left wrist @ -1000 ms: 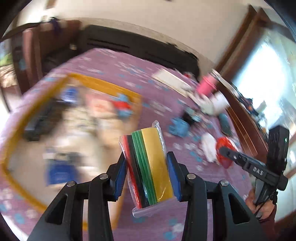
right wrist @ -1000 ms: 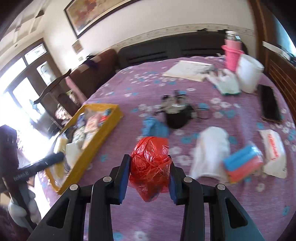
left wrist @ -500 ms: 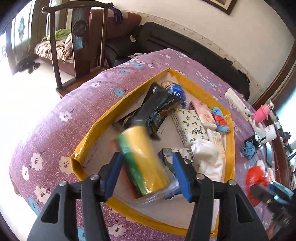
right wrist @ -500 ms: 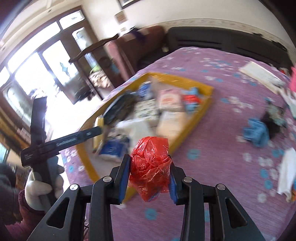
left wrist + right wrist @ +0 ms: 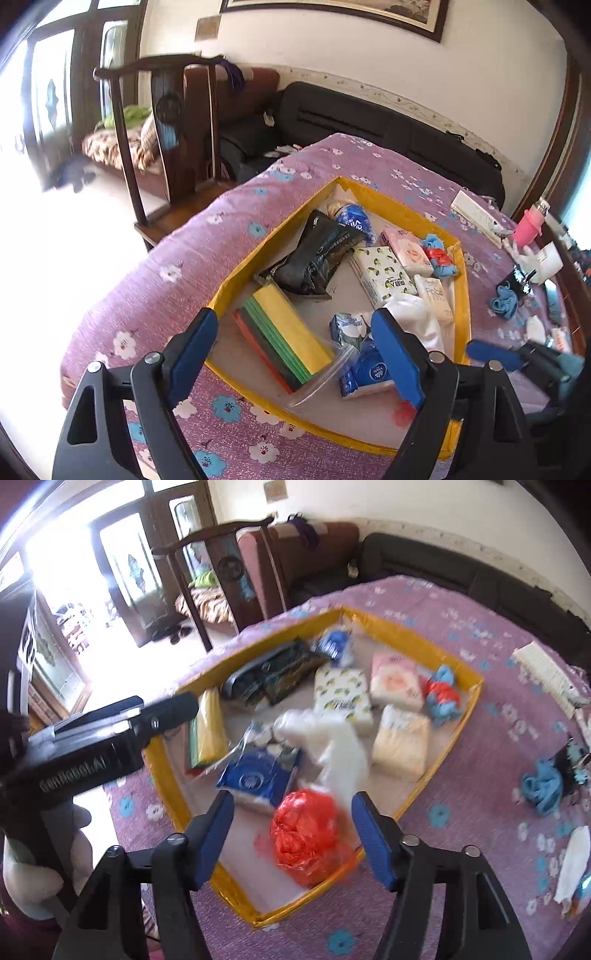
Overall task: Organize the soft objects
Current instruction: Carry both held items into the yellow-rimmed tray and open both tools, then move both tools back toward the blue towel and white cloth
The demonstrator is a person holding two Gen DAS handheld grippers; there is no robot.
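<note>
Claws on both sides stand apart over a yellow-walled box on the purple flowered bedspread. The left claw has just been opening; between its blue pads, but touching neither, a clear bag of coloured sponge sheets lies flat on the box floor, its yellow face up. Just right of that bag, close under the right pad, sits a blue tissue pack, with a white cloth beyond it.

The right claw has also just been opening. A crumpled red plastic bag sits between its pads with a gap on each side, resting in the near corner of the box against the yellow wall. Ahead of this claw are the white cloth, tissue packs and a black packet. Left of it the other claw's black body reaches over the box.
</note>
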